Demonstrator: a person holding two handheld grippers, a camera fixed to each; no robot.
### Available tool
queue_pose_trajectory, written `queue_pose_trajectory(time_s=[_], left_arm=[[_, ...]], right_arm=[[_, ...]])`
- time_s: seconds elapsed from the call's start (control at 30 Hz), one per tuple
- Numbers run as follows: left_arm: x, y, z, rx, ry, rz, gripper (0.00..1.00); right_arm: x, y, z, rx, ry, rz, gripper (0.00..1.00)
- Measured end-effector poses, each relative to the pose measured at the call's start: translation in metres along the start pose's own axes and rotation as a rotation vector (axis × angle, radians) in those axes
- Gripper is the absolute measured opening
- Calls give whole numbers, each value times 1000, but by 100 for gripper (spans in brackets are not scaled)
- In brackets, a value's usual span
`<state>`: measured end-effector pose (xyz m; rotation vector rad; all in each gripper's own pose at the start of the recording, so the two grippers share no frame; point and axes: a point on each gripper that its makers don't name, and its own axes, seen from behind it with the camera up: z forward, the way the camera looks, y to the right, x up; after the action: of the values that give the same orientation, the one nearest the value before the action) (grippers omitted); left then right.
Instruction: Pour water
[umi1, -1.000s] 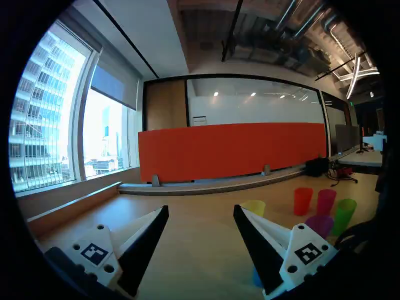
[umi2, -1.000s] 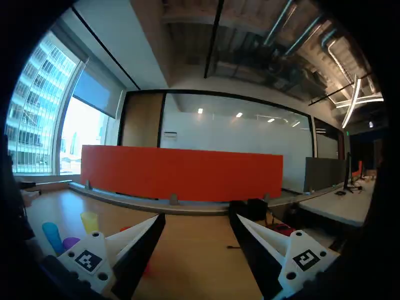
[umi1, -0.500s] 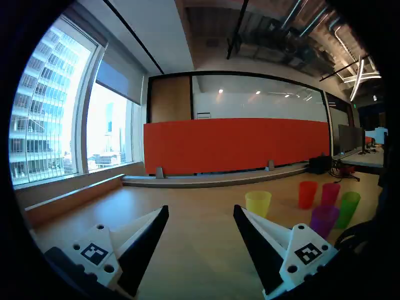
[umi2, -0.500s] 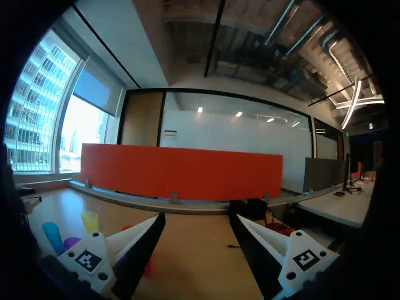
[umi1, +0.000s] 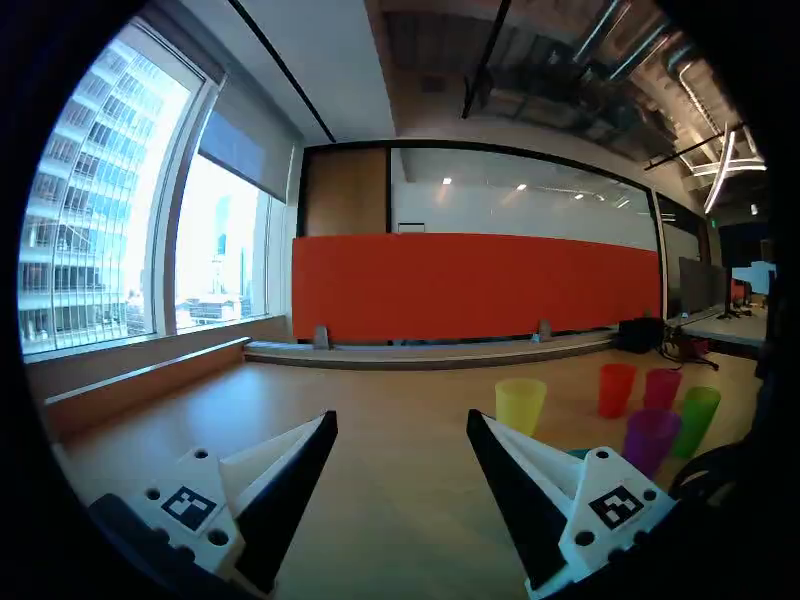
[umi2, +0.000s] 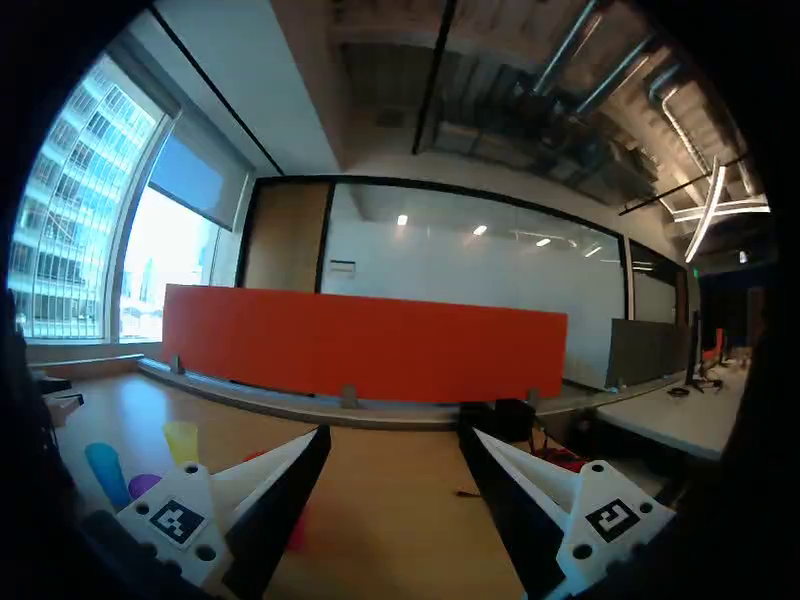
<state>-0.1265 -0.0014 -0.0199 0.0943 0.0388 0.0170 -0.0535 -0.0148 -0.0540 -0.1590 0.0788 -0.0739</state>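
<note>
Several plastic cups stand on the wooden table. In the left gripper view a yellow cup is just right of centre, with a red cup, a pink cup, a green cup and a purple cup further right. My left gripper is open above the table, nothing between its fingers, the cups ahead and to its right. In the right gripper view a blue cup, a yellow cup and a purple cup sit at the lower left. My right gripper is open and holds nothing.
An orange partition runs along the table's far edge. Tall windows line the left side. Black bags and cables lie at the far right of the table, with more desks beyond.
The left gripper view has tilted and shifted, so the yellow cup has come out from behind the right finger and the horizon is level. The right gripper has barely moved.
</note>
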Motion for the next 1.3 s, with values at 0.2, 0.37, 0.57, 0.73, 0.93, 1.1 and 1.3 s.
queue_pose_trajectory(time_s=[0.2, 0.37, 0.57, 0.73, 0.93, 1.1, 1.3], left_arm=[[0, 2, 1, -6, 0, 0, 96], [0, 2, 2, -9, -1, -1, 96], [1, 2, 2, -14, -1, 0, 96], [0, 2, 3, -14, -1, 0, 96], [0, 2, 2, -14, -1, 1, 96], [0, 1, 2, -13, -1, 1, 96], [1, 1, 2, -13, -1, 1, 96]], right_arm=[[1, -2, -1, 3, 2, -1, 100], [3, -2, -1, 3, 3, -2, 100], [5, -2, -2, 4, 6, -8, 100], [5, 1, -1, 2, 10, -9, 100], [3, 3, 0, 3, 27, -23, 100], [-2, 5, 2, -1, 39, -36, 100], [-9, -2, 5, 14, 54, -44, 100]])
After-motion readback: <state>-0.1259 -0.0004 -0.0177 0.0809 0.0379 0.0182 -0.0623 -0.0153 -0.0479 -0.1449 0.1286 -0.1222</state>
